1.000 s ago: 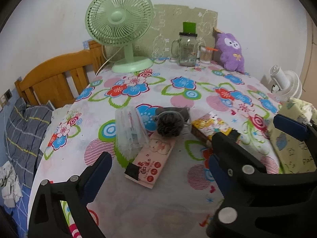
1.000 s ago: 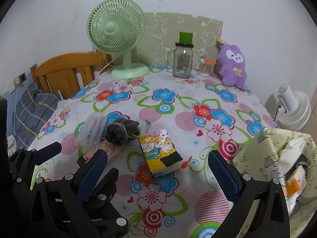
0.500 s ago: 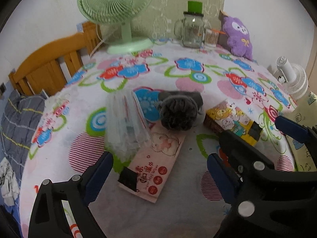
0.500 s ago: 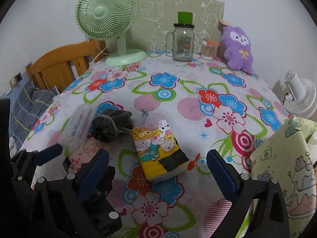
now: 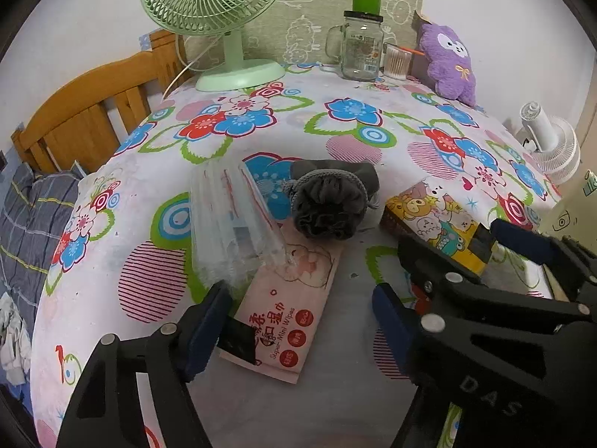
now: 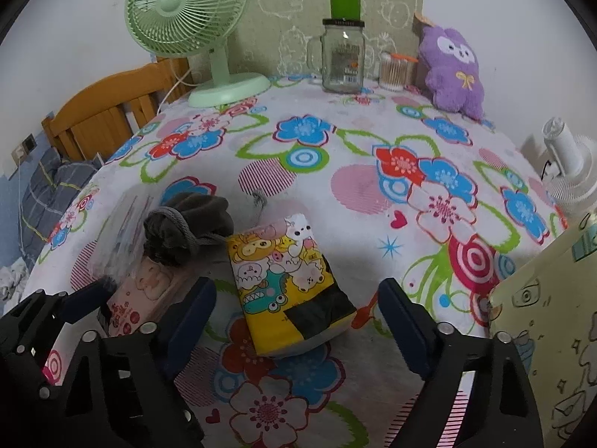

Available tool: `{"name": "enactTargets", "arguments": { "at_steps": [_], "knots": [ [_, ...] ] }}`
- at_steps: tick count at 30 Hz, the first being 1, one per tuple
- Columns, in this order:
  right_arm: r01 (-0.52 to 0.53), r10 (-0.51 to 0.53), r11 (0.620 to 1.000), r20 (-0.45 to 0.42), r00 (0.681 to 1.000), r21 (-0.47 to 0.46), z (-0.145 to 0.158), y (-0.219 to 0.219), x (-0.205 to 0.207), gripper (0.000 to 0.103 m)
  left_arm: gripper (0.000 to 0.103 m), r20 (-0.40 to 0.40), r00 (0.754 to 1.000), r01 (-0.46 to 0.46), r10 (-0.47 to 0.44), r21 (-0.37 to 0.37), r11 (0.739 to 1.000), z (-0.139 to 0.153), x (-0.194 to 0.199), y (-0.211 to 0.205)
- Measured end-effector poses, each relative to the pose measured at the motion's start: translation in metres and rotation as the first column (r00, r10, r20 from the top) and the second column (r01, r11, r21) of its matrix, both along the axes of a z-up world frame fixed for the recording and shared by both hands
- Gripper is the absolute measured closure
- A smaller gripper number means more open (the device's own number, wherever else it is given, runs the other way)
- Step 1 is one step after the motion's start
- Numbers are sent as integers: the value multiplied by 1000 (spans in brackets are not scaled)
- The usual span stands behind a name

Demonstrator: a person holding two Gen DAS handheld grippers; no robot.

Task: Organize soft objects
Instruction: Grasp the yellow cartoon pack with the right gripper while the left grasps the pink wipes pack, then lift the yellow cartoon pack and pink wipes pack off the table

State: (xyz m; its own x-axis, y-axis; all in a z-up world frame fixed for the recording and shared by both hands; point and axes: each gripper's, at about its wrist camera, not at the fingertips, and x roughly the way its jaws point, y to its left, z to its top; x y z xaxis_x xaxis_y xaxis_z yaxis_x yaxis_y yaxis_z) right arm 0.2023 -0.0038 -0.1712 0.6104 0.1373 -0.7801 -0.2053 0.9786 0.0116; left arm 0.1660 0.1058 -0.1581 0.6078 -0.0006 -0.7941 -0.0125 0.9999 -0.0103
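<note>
Approach step: left claw [image 5: 298, 321] wide over wipes [image 5: 287, 310], right claw [image 6: 296, 321] wide over tissues [image 6: 291, 291]; next, lower and close.

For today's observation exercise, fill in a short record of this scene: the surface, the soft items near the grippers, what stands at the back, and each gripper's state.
Surface: floral tablecloth
Near items: pink wipes pack, grey pouch lying partly on it, clear plastic packet, yellow tissue pack
Back row: green fan, glass jar, purple plush
Left gripper: open, over wipes pack
Right gripper: open, around tissue pack
</note>
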Motion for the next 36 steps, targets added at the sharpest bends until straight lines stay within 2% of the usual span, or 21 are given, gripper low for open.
{"name": "enactTargets", "arguments": {
  "at_steps": [7, 14, 36],
  "knots": [
    [11, -11, 1000, -33, 999, 15, -6, -1, 2, 39, 40, 10, 1000, 12, -12, -4, 1000, 1, -2, -6],
    [8, -8, 1000, -32, 999, 11, -3, -1, -1, 43, 60, 17, 1000, 21, -21, -12, 1000, 3, -6, -13],
    [-31, 32, 999, -58, 998, 9, 13, -6, -40, 45, 63, 5, 1000, 12, -12, -61, 998, 11, -39, -26]
  ]
}}
